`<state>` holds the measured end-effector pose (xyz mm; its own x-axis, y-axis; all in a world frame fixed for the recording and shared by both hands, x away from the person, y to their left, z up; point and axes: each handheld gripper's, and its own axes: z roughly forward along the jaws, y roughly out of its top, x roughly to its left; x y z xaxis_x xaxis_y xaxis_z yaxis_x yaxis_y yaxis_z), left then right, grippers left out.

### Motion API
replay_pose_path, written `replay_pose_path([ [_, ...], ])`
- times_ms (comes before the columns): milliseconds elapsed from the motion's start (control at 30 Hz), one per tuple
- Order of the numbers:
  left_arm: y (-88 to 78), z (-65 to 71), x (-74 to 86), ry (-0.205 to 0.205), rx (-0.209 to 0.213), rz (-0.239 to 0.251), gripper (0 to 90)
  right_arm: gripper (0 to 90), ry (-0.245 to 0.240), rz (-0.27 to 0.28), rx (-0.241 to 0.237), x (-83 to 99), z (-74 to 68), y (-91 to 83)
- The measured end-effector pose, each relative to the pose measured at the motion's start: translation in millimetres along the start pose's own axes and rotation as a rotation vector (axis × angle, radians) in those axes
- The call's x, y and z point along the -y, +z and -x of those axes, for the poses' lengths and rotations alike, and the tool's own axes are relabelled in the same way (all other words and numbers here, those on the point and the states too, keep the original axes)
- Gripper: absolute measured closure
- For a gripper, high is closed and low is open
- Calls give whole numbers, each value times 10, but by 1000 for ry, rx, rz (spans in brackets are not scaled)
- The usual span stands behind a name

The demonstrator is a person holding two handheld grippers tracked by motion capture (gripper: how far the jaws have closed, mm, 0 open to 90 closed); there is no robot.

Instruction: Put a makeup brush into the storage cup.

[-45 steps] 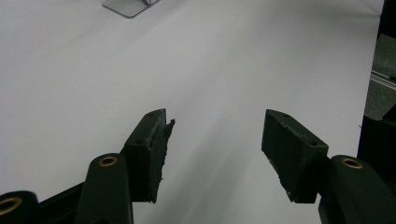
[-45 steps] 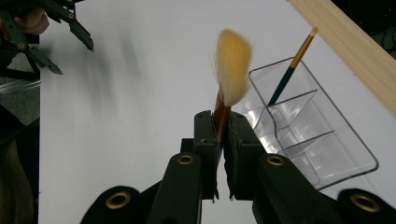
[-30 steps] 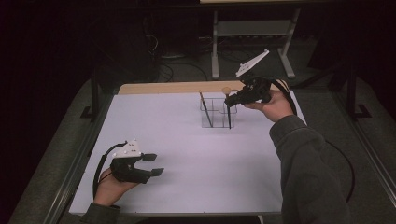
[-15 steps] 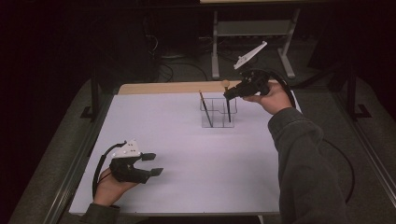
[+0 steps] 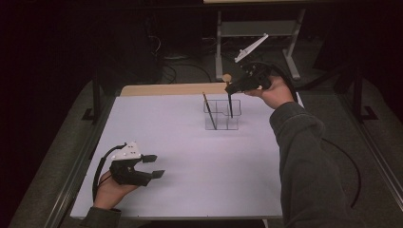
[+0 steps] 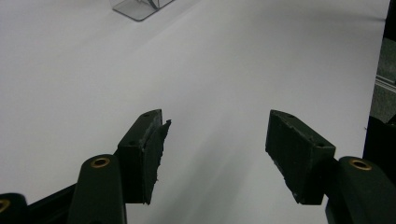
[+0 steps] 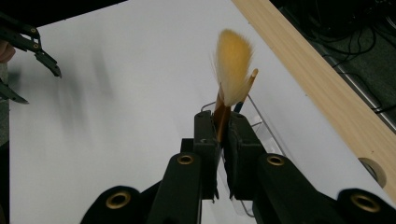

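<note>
Brush held above a clear organizer near the tabletop's far edge.

The right gripper (image 5: 229, 89) is clenched on a makeup brush (image 7: 232, 70), its yellow bristle tuft standing above the jaws in the right gripper view and its dark handle hanging down into the clear acrylic organizer (image 5: 222, 114), which stands a little in from the far edge, right of centre, with another brush (image 5: 209, 110) leaning in its left compartment. A wooden strip (image 5: 173, 89) runs along the far edge behind it. The left gripper (image 5: 153, 166) rests near the front left corner, its jaws released with nothing between them. The white tabletop (image 5: 190, 156) between the two lies open. Compared with a second ago, the right hand and brush sit higher; the left hand has stayed put.
</note>
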<state>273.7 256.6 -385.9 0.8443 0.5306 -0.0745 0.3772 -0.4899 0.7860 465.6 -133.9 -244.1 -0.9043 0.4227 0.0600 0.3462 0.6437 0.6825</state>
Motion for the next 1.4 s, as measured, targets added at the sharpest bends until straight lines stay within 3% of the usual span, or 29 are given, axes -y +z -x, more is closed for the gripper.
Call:
replay_pose_path([
  [333, -9, -22, 3, 16, -9, 2, 360, 831, 4, 5, 19, -171, 88, -6],
  [400, -15, -21, 9, -3, -9, 1, 357, 830, 12, 13, 18, -191, 104, -3],
  [700, -18, -28, 13, -4, -10, 5, 355, 831, 24, -4, 36, -264, 181, 61],
  [1000, -23, -42, 20, -7, -10, 1, 355, 830, 36, -25, 45, -269, 261, 203],
  [1400, -23, -44, 21, -2, -12, -5, 351, 830, 43, -24, 58, -277, 262, 255],
])
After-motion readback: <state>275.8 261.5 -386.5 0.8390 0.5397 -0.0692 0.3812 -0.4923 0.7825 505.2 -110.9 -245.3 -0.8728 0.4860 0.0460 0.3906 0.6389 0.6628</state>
